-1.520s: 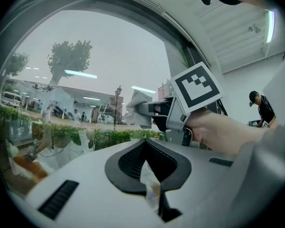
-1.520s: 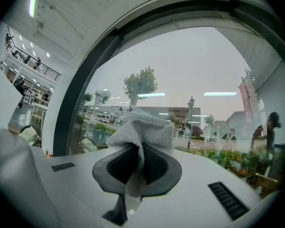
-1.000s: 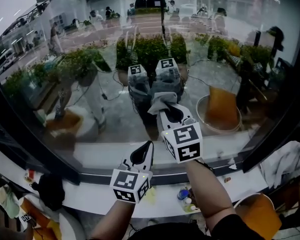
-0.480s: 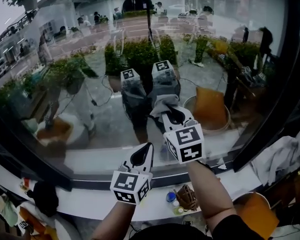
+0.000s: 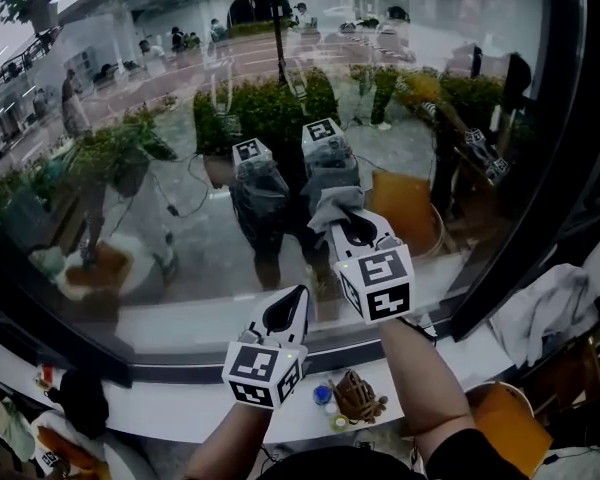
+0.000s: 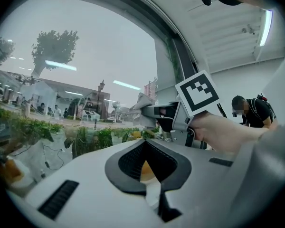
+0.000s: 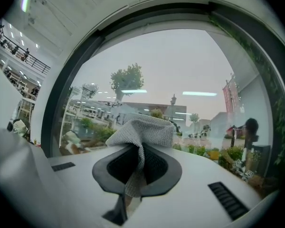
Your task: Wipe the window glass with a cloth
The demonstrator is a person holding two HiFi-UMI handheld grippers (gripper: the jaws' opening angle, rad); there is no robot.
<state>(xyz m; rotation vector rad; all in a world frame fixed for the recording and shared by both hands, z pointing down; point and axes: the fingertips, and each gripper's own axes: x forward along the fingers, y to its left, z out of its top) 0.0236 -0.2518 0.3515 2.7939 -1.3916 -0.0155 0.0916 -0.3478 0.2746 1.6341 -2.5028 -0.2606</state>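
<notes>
The big window glass (image 5: 150, 188) fills most of the head view. My right gripper (image 5: 352, 230) is shut on a grey mesh cloth (image 5: 335, 204) and holds it up at the glass, just right of centre. In the right gripper view the cloth (image 7: 143, 129) bunches out above the jaws of the right gripper (image 7: 134, 170), with the pane just beyond. My left gripper (image 5: 285, 313) hangs lower and to the left, near the sill, shut with nothing in it. From the left gripper view, the left gripper (image 6: 147, 177) looks up at the right gripper (image 6: 164, 114) and the cloth (image 6: 141, 102).
A dark window frame (image 5: 505, 218) runs down the right side. The white sill (image 5: 180, 408) below carries small bottles (image 5: 325, 396) and a brown object (image 5: 361, 396). A white rag (image 5: 550, 313) and an orange bucket (image 5: 502, 423) sit at lower right.
The right gripper with the cloth has slid a little to the right across the glass, and the head view has followed. The left gripper has stayed low and shut.
</notes>
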